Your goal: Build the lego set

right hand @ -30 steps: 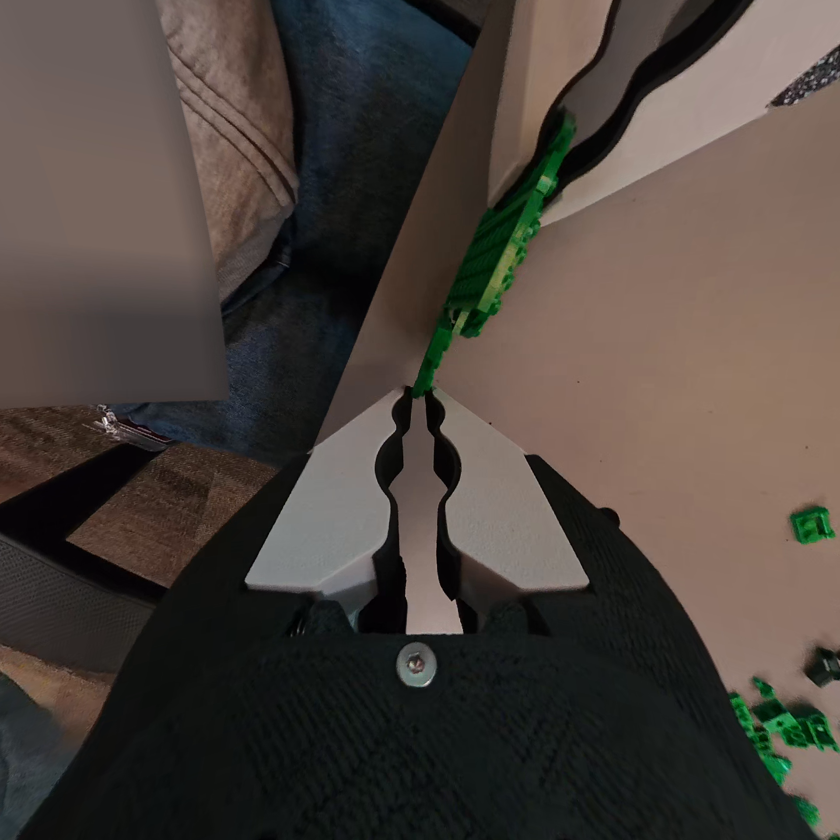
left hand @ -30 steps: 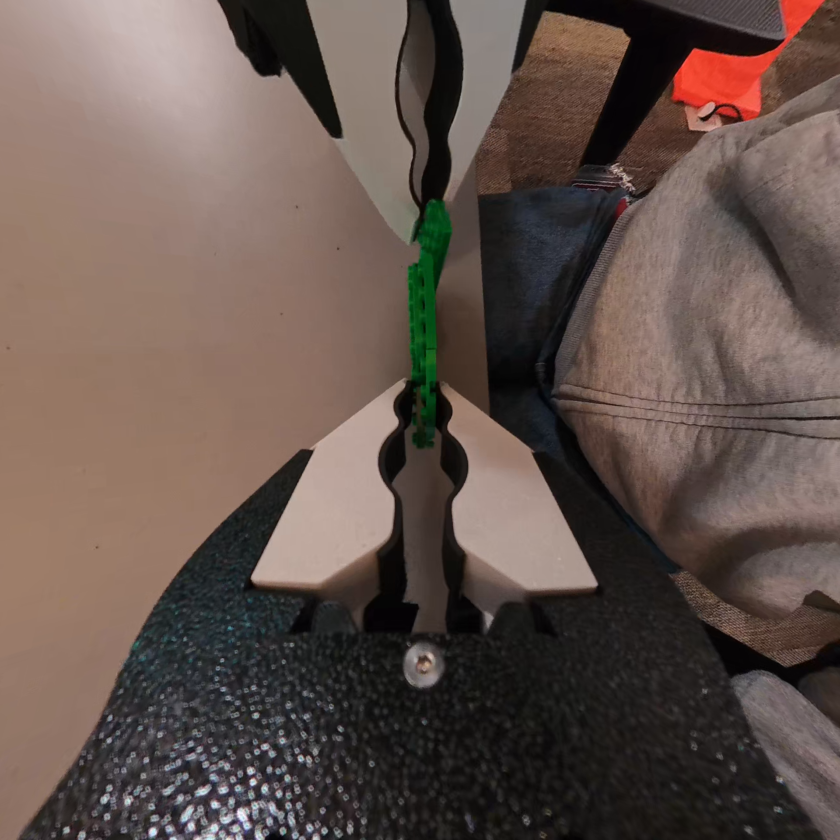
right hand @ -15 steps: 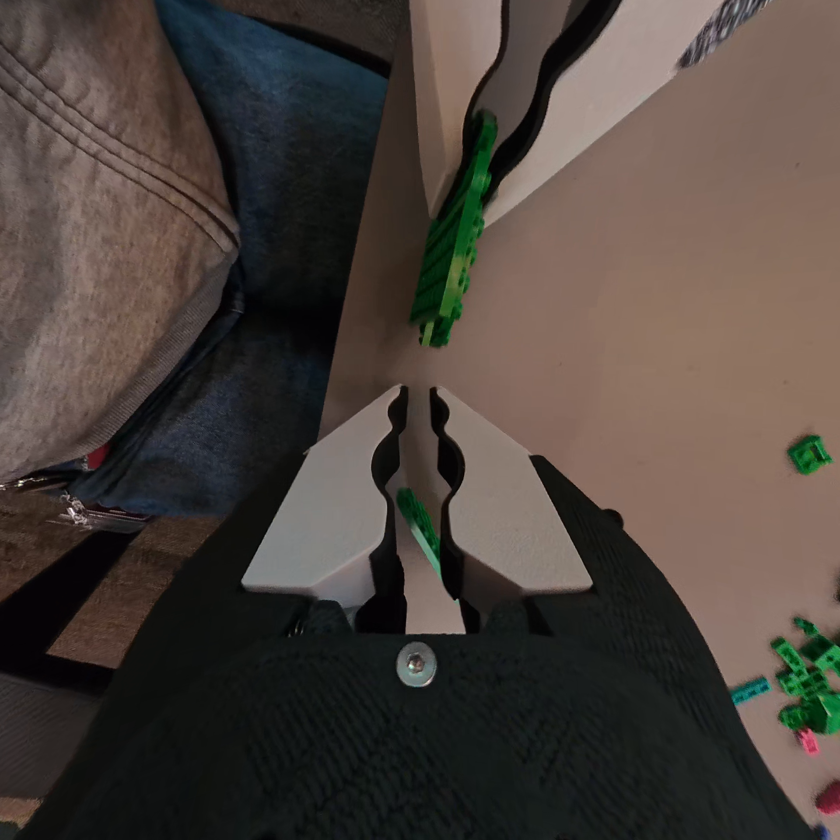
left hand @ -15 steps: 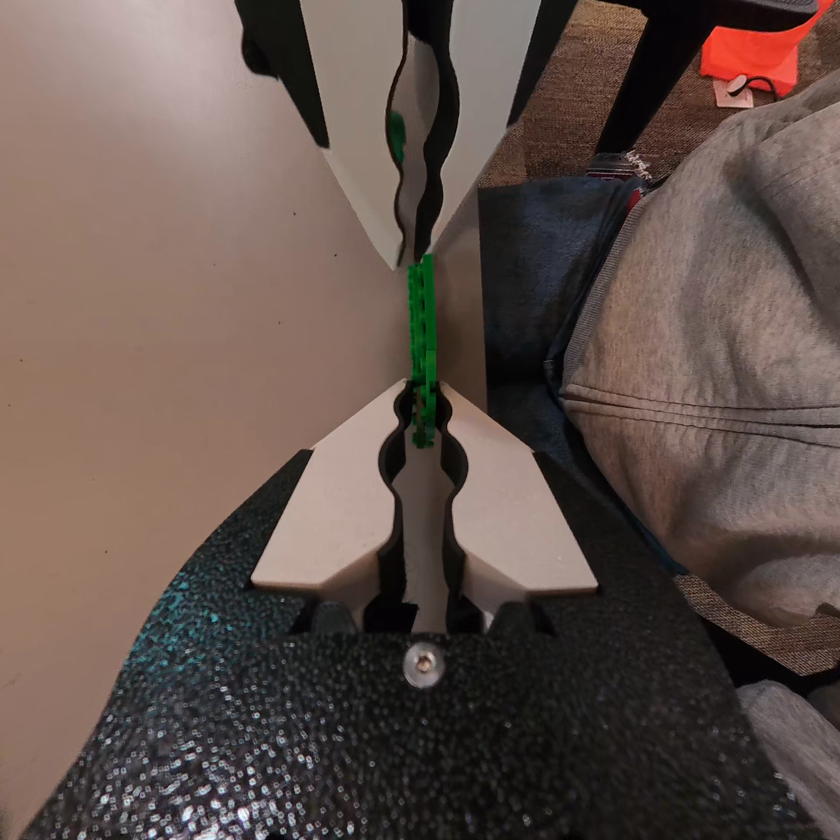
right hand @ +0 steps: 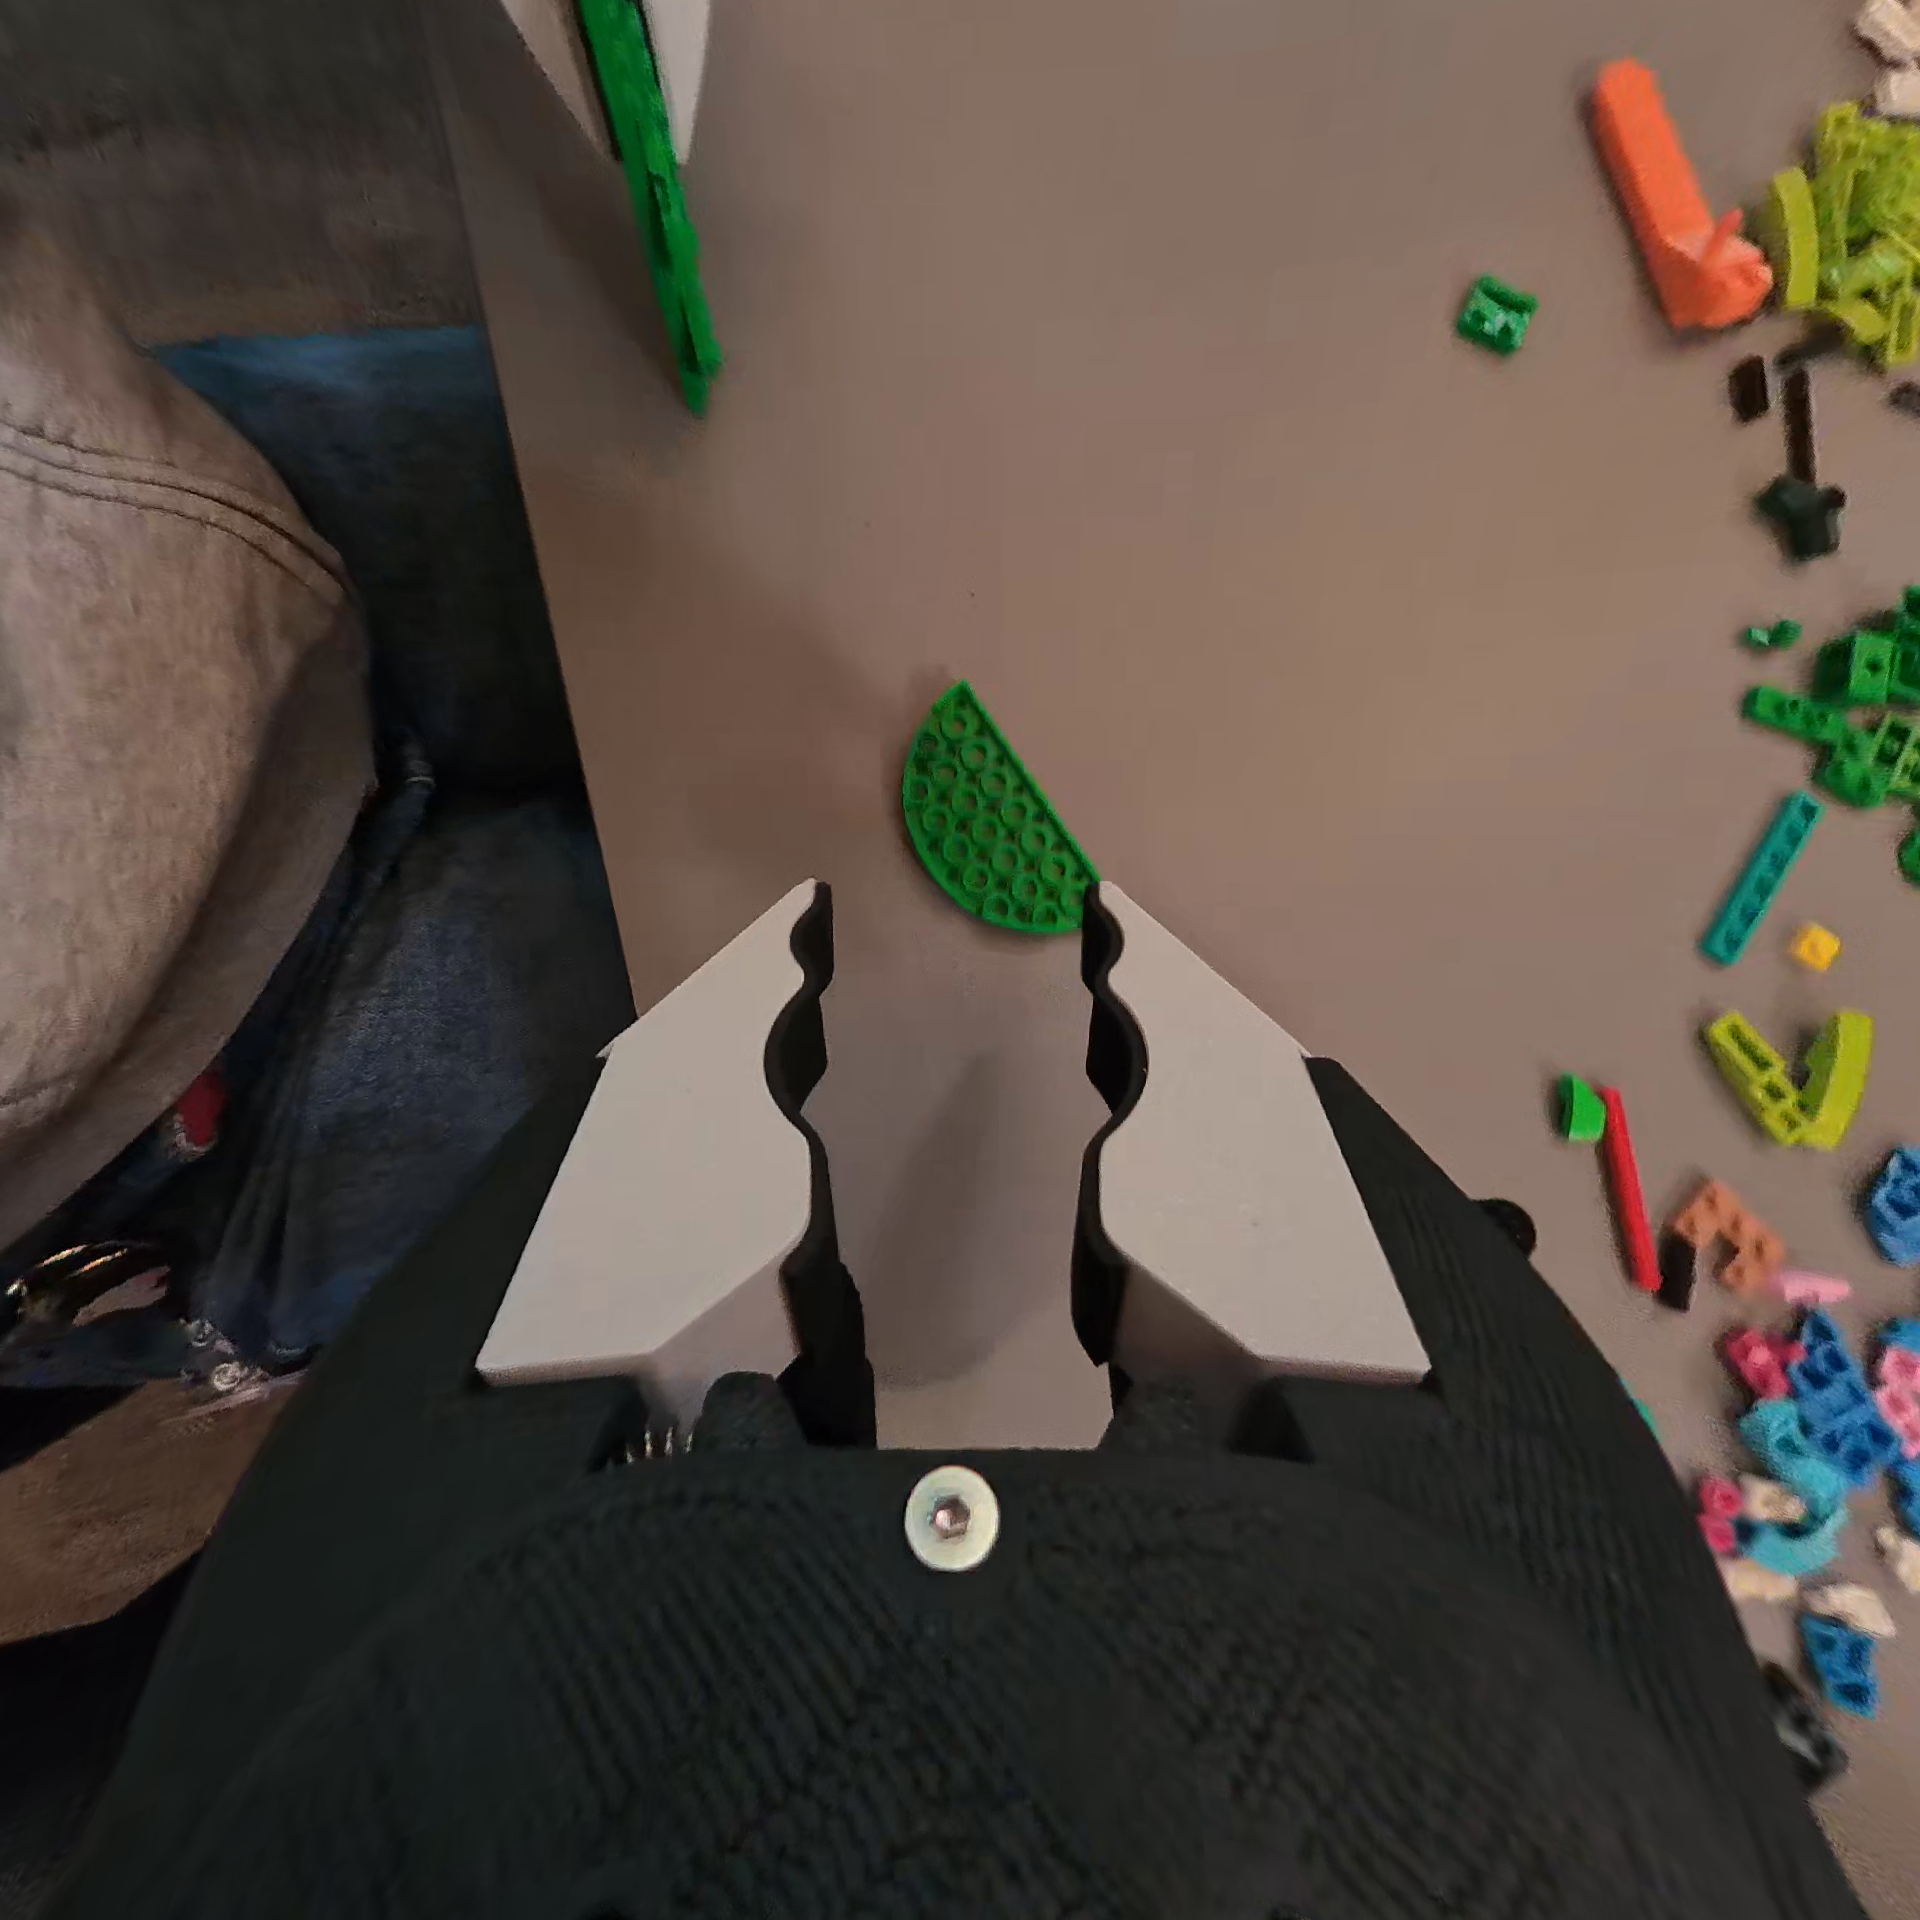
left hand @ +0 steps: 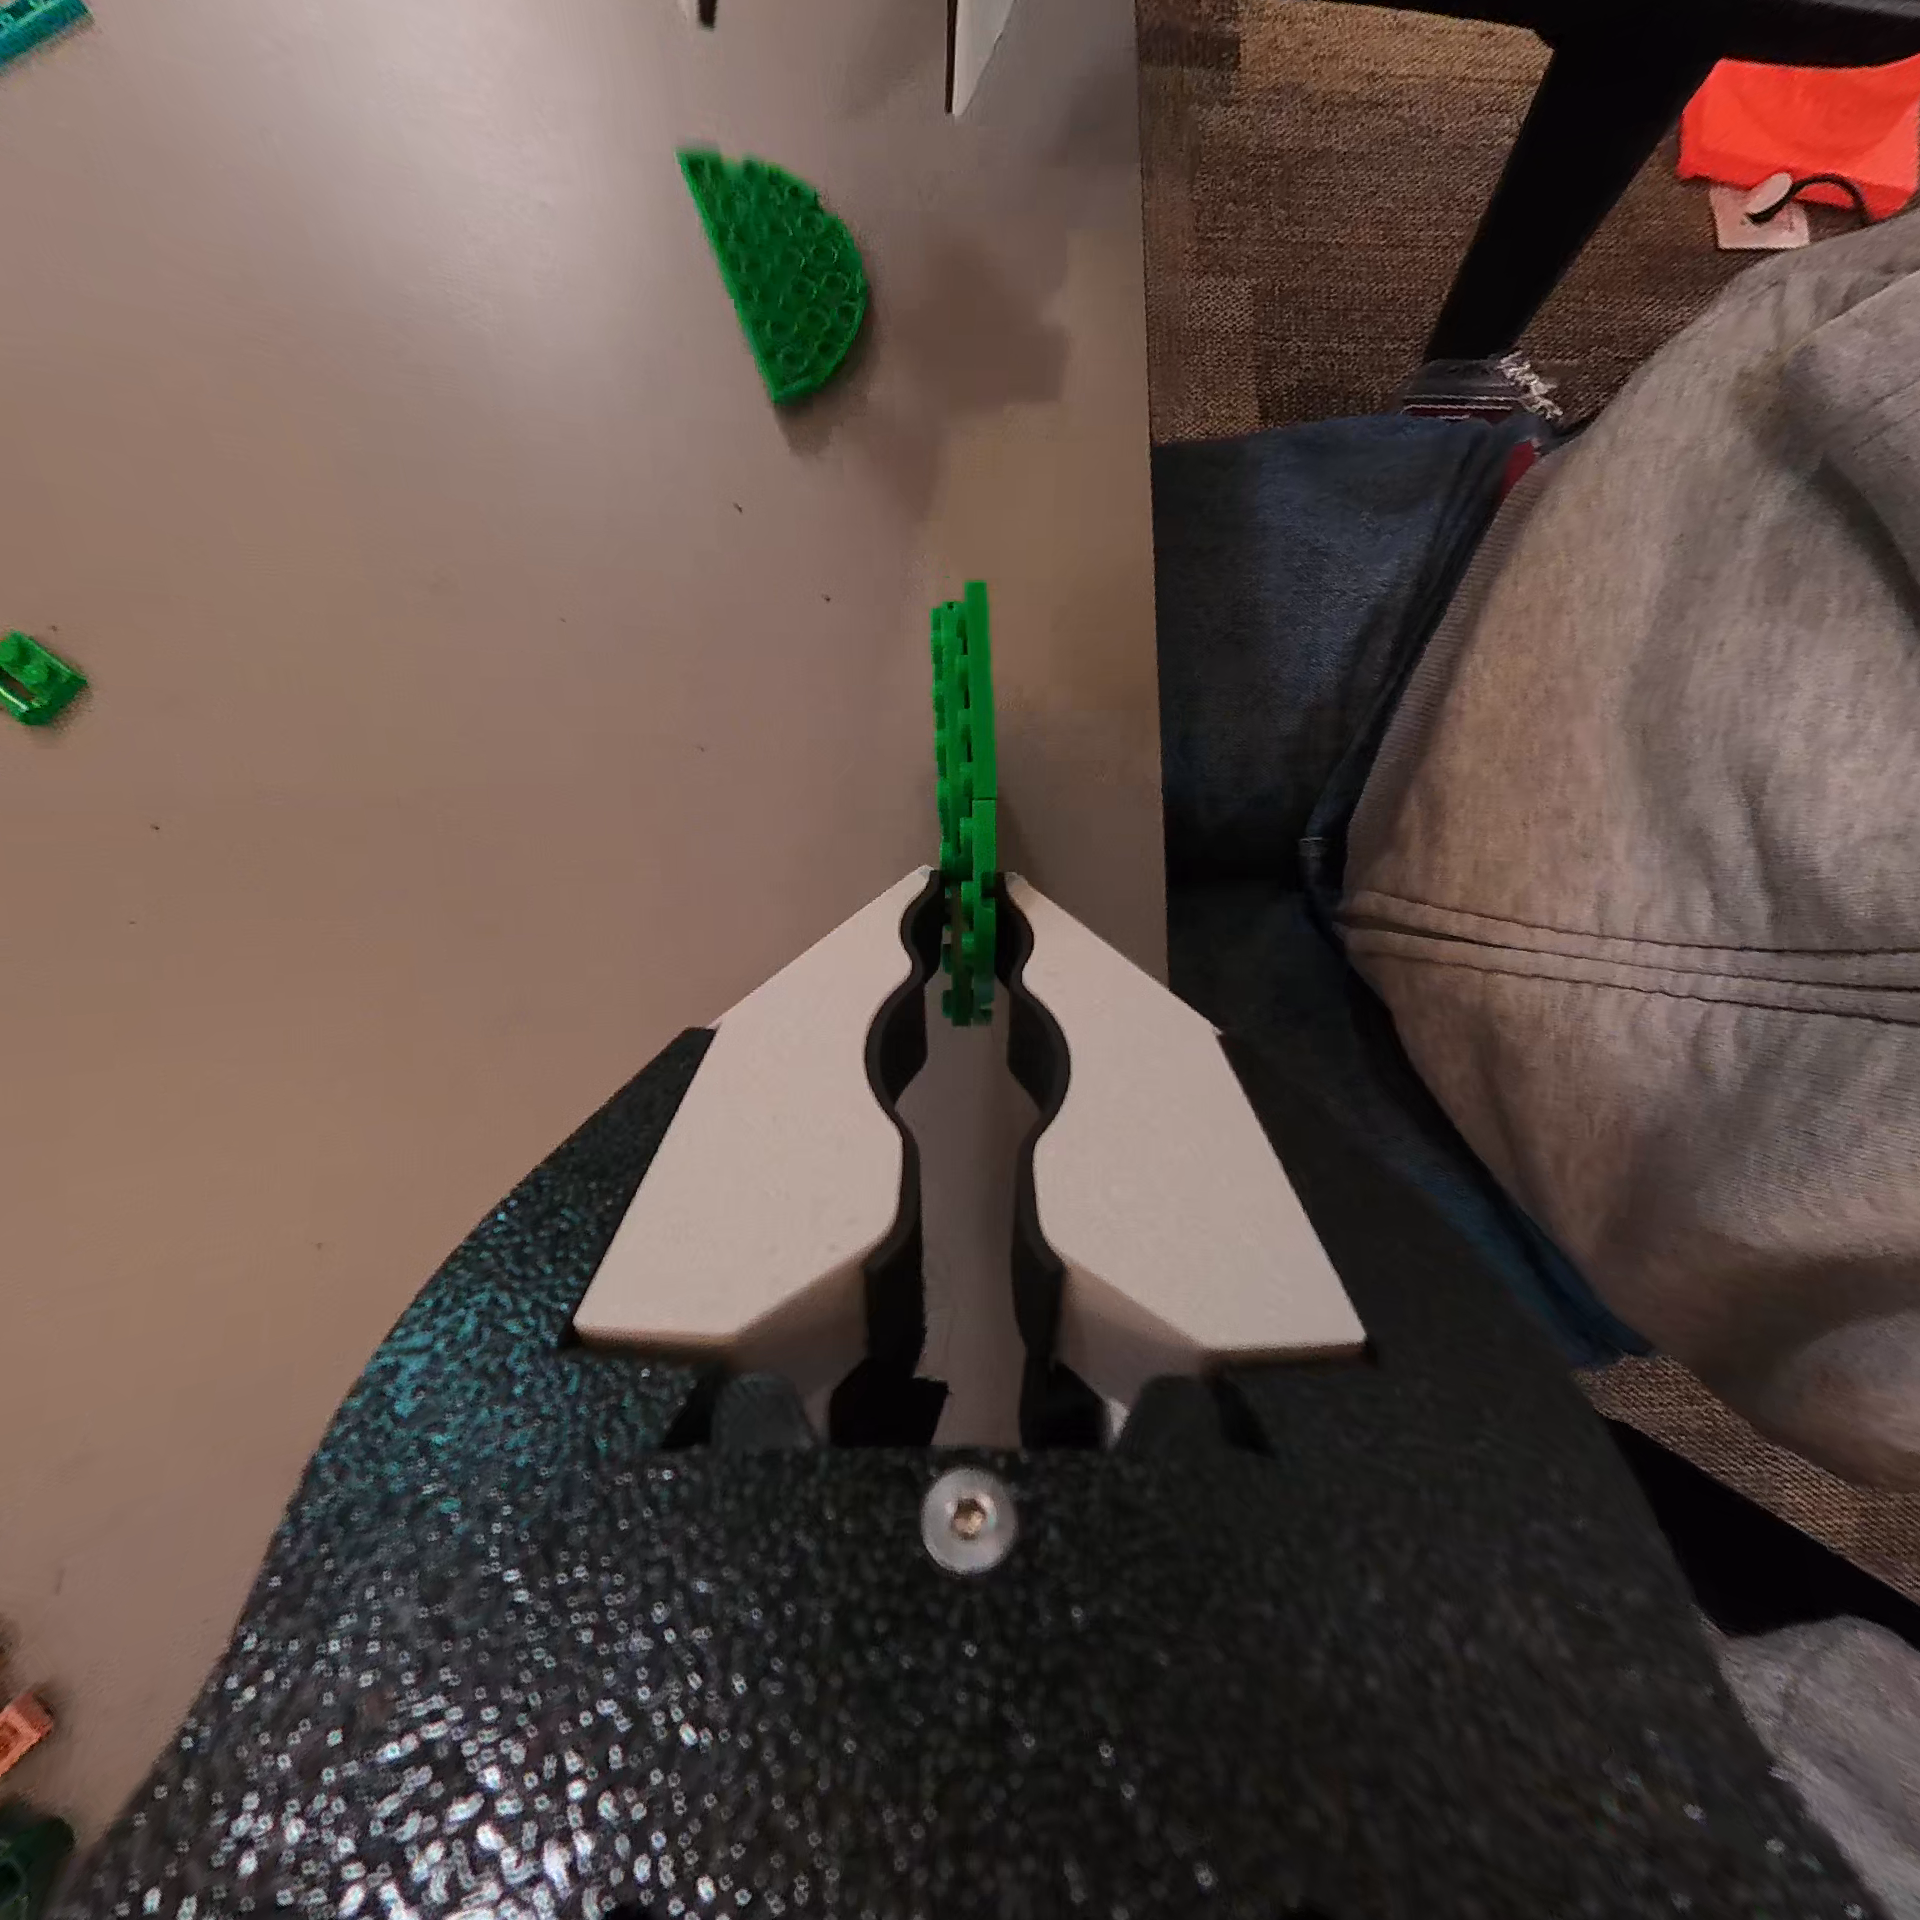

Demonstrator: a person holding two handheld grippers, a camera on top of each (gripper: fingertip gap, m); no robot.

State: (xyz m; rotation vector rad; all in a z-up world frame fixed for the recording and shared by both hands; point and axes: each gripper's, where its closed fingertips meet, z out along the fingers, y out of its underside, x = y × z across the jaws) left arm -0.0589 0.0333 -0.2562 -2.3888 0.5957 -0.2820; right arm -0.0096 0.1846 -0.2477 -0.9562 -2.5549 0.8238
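Observation:
My left gripper (left hand: 968, 883) is shut on a stack of thin green plates (left hand: 966, 748), held edge-on above the tan table (left hand: 416, 935) near its edge. The same stack shows in the right wrist view (right hand: 665, 239), held by the left gripper's fingers at the top. My right gripper (right hand: 956, 899) is open and empty above the table. A green half-round plate (right hand: 987, 816) lies flat, underside up, just ahead of its right fingertip (right hand: 1107, 904). That plate also shows in the left wrist view (left hand: 790, 275).
Many loose bricks in green, lime, blue, pink and orange (right hand: 1849, 727) lie along the right side in the right wrist view. A small green piece (left hand: 36, 681) lies at left. A person in a grey top (left hand: 1610, 831) sits past the table edge. About 15 cm separates my left fingertips from my right. From either gripper's tips it is about 20 cm to the small green piece (left hand: 36, 681). It is also in sight in the right wrist view (right hand: 1482, 295).
My right gripper pulled the half-round plate off the stack, opened wide and drew back; the plate now lies on the table. My left gripper kept its hold on the stack.

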